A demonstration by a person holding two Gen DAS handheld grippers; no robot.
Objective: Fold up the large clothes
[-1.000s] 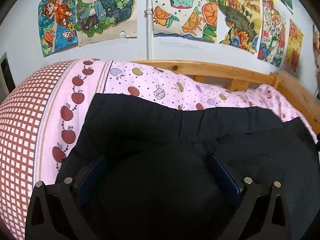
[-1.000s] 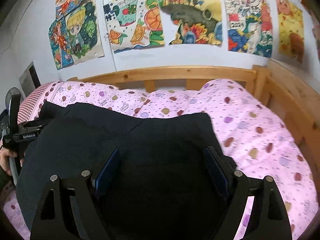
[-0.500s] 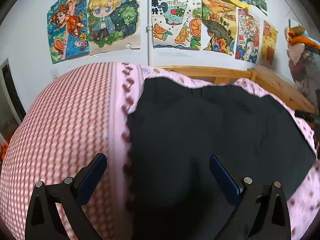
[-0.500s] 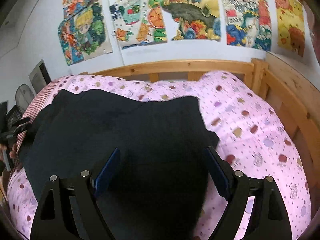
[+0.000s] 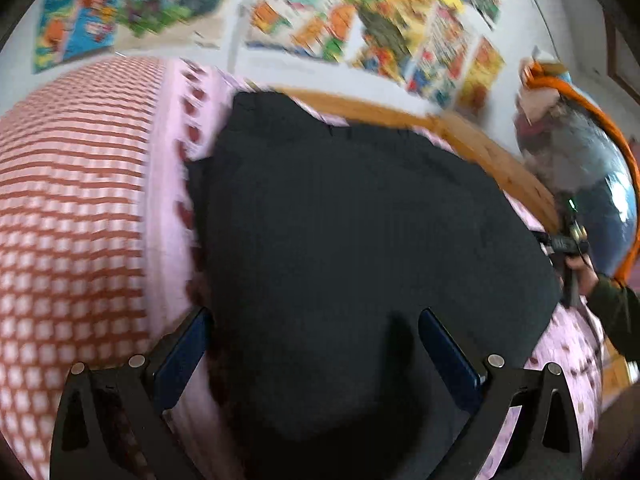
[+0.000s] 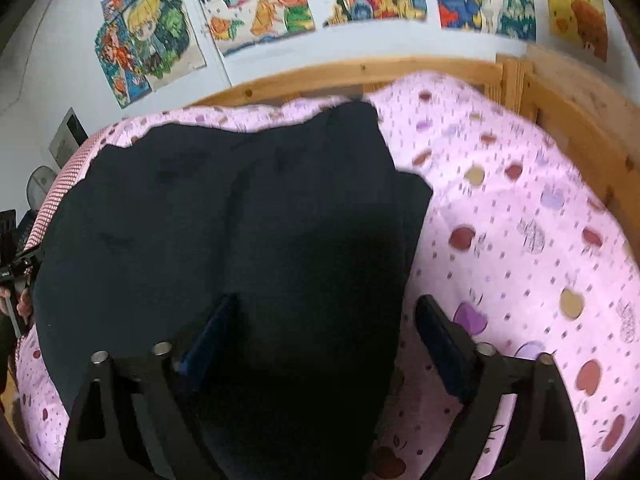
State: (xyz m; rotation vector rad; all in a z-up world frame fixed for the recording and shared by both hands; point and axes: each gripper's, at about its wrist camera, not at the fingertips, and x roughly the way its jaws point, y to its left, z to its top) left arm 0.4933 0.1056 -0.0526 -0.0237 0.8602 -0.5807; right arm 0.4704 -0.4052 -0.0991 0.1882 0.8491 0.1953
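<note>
The black garment (image 5: pixel 360 240) is lying spread flat on the bed, directly ahead of and beneath both of my claws, and reaching away from me toward the headboard. Seen from my right claw (image 6: pixel 324 328), the cloth (image 6: pixel 224 216) is running mostly to the left of my fingers, its long axis crossing from my right side over to my left. Its right edge is falling between my two fingertips, so the right finger is hanging over bare bedding while the left one is over the fabric. My left claw (image 5: pixel 312 340) is sitting the other way round: the garment's left edge is passing just inside the left finger, and nearly all the cloth is stretching off to the right of it.

Both claws are standing wide apart with nothing pinched between them. Each is hovering over its own end of the garment, so I judge neither arm is clearly the nearer one; the next fold is likely calling for both to pinch an edge together. The left view is blurred, so I cannot tell fine creases there.

Under the cloth, the pink quilt (image 6: pixel 520 220) with its fruit print is covering the bed, and a red-checked stretch (image 5: pixel 68 220) is lying off to the left of my left claw. Beyond it the wooden bed frame (image 6: pixel 400 72) is curving round, and above that bright drawings (image 6: pixel 256 4) are hanging on the pale wall.
</note>
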